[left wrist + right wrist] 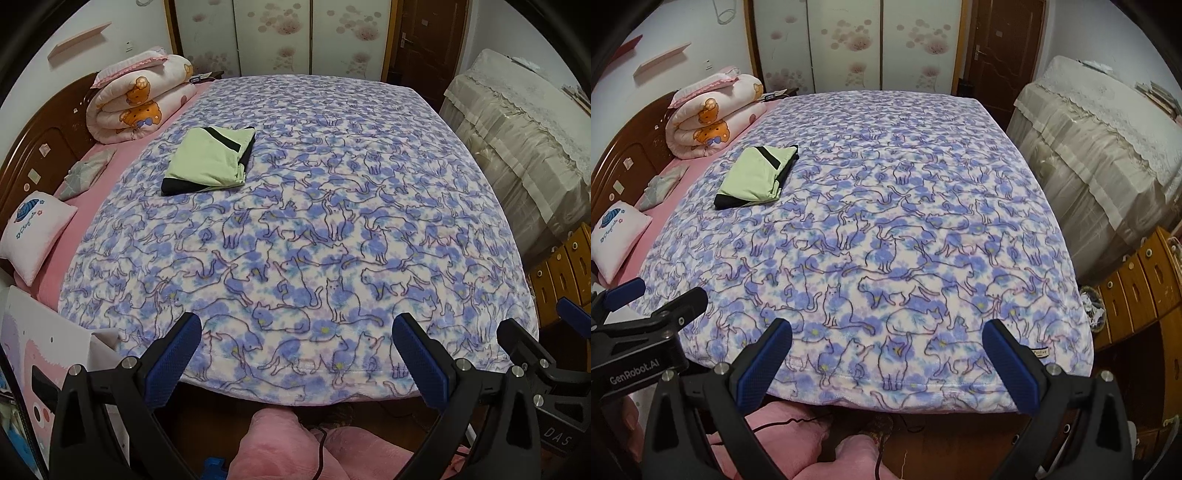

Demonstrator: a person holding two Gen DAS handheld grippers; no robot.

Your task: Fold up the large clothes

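Cat-print blanket (332, 229) spread flat over the bed, pink sheet (92, 192) showing along its left edge. Rolled bear-print quilt (136, 99) and small pink pillow (33, 236) against the dark headboard (40, 147). Lace-covered furniture (1100, 147) and wooden drawers (1141, 280) at right.

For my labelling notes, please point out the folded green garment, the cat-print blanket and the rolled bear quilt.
folded green garment (207, 155), left wrist view, middle of its green top.
cat-print blanket (332, 229), left wrist view, bare centre.
rolled bear quilt (709, 114), right wrist view, its end face.

Fuzzy fleece blanket (314, 221); smooth matt cotton-like folded garment (207, 158); glossy dark wooden headboard (44, 147).
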